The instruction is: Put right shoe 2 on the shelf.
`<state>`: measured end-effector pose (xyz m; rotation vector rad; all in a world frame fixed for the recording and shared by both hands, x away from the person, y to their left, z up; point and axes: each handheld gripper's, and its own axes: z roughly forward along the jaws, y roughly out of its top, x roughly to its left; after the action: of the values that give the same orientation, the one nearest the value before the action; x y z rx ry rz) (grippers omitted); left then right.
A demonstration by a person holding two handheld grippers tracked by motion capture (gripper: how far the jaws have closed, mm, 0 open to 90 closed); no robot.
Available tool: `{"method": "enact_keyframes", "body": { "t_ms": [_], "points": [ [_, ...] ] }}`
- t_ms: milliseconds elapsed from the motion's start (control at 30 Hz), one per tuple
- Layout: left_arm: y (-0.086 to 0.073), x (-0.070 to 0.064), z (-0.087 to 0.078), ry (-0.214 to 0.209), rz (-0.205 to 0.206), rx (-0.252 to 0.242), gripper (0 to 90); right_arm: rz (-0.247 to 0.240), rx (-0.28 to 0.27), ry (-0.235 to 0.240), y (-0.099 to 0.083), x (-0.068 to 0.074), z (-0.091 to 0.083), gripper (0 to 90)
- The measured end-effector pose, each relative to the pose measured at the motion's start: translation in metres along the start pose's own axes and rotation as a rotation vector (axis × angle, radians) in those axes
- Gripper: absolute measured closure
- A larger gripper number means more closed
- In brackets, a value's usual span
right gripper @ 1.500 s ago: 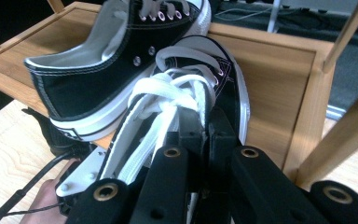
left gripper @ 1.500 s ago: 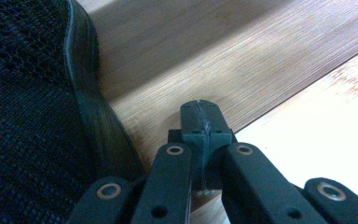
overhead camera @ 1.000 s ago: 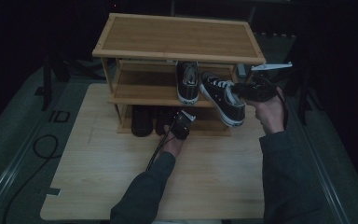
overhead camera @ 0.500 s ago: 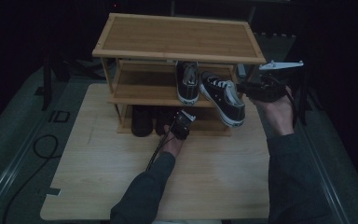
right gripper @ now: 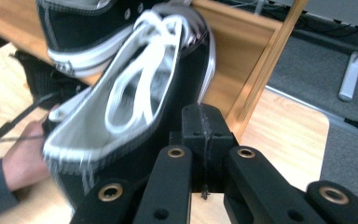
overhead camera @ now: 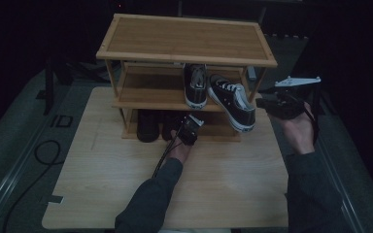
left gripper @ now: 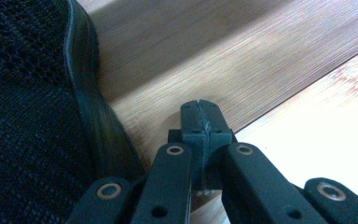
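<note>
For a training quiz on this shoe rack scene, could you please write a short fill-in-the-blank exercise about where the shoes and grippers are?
1. The wooden shoe rack stands on a wooden ____.
2. The black high-top sneaker with white laces sits on the rack's ____ shelf.
3. The second sneaker hangs tilted off the shelf's front edge, beside the ____ gripper.
4. In the left gripper view, the left gripper has its jaws ____, next to a black mesh shoe.

Missing words: table; middle; right; shut

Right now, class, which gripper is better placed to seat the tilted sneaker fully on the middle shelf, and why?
The right gripper. It sits beside the tilted sneaker, which overhangs the middle shelf. The left gripper is lower, shut, by the dark shoes on the bottom shelf.
</note>
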<state>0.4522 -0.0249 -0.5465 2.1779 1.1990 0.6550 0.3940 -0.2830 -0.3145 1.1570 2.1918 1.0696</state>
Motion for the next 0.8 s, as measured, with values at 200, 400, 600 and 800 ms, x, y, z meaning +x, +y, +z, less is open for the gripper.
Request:
{"method": "enact_keyframes", "body": {
  "t_ms": [200,400,600,800],
  "points": [
    [0.000,0.000,0.000,0.002,-0.003,-0.001,90.0,-0.018,0.016,0.009,-0.017,0.005,-0.006,90.0],
    [0.000,0.000,0.000,0.002,-0.004,0.000,90.0,-0.039,0.026,0.032,-0.031,0.013,-0.014,90.0],
    [0.000,0.000,0.000,0.002,-0.005,-0.001,90.0,-0.050,0.030,0.052,-0.043,0.022,-0.017,90.0],
    [0.000,0.000,0.000,0.002,-0.005,-0.001,90.0,-0.064,0.036,0.063,-0.050,0.029,-0.021,90.0]
  ]
}}
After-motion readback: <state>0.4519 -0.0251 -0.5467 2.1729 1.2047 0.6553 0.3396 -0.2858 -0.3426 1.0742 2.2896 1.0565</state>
